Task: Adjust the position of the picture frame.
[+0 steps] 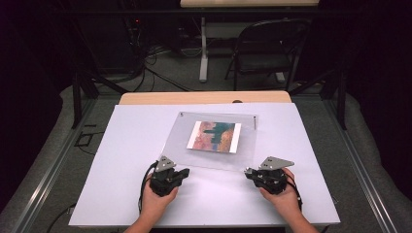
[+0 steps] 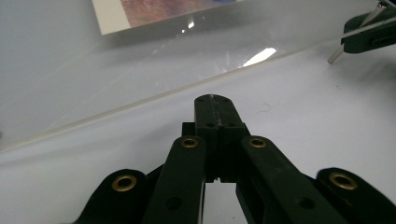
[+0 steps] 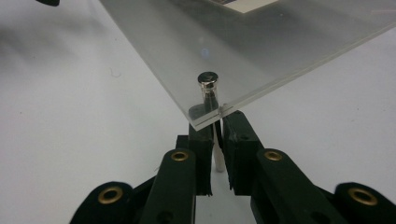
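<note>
The right gripper (image 3: 215,128) view shows its jaws clamped on a metal pin (image 3: 208,86) through the clear sheet's (image 1: 214,155) near right corner; the left gripper's (image 2: 215,112) jaws are together, empty, over the bench (image 1: 121,145).

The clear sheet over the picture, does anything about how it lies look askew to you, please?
Yes. The clear sheet sits rotated against the white board's edges, and so does the picture under it. In the right gripper view its near corner is lifted off the board on a metal pin, which the right claw pinches.
</note>
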`<action>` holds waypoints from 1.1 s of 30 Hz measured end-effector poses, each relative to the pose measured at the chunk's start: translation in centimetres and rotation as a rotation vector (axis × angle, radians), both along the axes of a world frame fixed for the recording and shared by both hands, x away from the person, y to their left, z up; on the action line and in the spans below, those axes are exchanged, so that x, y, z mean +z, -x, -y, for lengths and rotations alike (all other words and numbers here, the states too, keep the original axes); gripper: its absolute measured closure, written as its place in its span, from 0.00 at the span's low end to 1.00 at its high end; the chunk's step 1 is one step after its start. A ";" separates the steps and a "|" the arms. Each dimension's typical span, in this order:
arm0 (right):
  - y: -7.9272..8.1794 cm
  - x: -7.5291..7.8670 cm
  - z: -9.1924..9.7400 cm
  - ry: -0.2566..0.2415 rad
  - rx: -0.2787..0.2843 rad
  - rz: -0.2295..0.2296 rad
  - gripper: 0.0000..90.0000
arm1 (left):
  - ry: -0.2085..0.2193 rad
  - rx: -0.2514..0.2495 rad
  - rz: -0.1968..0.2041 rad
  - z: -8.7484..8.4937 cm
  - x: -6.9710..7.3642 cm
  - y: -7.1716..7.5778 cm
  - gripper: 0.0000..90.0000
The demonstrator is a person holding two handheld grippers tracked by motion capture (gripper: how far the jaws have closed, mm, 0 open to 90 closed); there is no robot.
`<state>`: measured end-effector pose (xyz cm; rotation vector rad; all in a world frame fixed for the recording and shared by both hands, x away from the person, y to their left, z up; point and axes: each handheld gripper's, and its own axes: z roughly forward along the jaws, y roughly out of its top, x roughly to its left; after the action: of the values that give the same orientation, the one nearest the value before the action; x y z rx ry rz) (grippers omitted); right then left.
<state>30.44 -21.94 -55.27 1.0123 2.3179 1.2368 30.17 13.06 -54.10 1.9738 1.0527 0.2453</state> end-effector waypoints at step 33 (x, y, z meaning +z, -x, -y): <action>1.8 0.6 -3.0 -0.028 0.114 -0.019 0.93 | -0.041 0.032 -0.106 0.1 -0.8 -2.0 1.00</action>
<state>28.59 -18.94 -54.67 0.9159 2.4083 1.3119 32.14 12.99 -54.87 2.0260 1.1563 0.1824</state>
